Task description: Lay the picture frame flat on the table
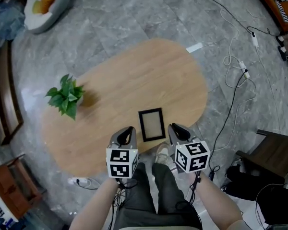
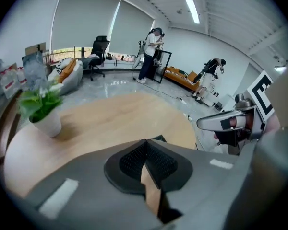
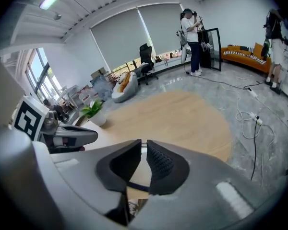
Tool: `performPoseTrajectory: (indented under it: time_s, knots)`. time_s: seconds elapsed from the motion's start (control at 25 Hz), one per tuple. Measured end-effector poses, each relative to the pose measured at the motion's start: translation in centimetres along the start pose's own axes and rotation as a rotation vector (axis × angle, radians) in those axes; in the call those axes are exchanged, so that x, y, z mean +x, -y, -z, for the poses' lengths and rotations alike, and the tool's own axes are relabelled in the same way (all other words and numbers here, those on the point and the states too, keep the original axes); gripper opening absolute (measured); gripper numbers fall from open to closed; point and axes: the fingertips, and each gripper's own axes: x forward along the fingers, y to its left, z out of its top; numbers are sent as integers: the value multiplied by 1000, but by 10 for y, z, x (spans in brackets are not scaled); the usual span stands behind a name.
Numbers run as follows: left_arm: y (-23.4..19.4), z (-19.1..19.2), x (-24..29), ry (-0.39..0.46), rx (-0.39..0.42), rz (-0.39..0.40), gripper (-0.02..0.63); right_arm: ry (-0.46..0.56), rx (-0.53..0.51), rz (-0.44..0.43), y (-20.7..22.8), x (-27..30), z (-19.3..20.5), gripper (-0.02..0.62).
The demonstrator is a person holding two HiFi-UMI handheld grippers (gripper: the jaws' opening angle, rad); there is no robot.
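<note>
Far left on the oval wooden surface we note a potted plant, well apart from everything else. The left forearm reaches forward from the bottom edge. Its left cube shows black-and-white square markers, no letters. The left tongs point down toward the near edge of the surface and are clenched: in the left gripper view the ribbed pads meet at their tips with nothing between them. The picture frame, black-bordered, lies flat on the surface close to its near edge, between the two tips in the head view; neither pair grasps it. The right tongs point down likewise and are released: a narrow, empty gap shows between their pads. The right cube carries the same kind of markers, and the right forearm mirrors the left. Far right, cables trail over the grey floor, and an orange item bears white lettering too small to read.
</note>
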Motion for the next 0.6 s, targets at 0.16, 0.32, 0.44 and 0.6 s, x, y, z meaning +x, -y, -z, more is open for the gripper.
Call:
performPoseTrajectory:
  time_s: [0.16,0.32,0.44,0.6]
  knots:
    - [5,-51,-45,88,33,-16,20,74,-35,-13,-21,-43,-51,31]
    - [19,-99,-95,176,71,-8,20,151,-74,-25,-43,-91,-102,25]
    - [33,-133,-133,236,101,1,20,223,-103,-33,-61,-131,-139,21]
    - [51,-174,-184,317,158,14,20,306,-146,-47,-89,-183,-180,18]
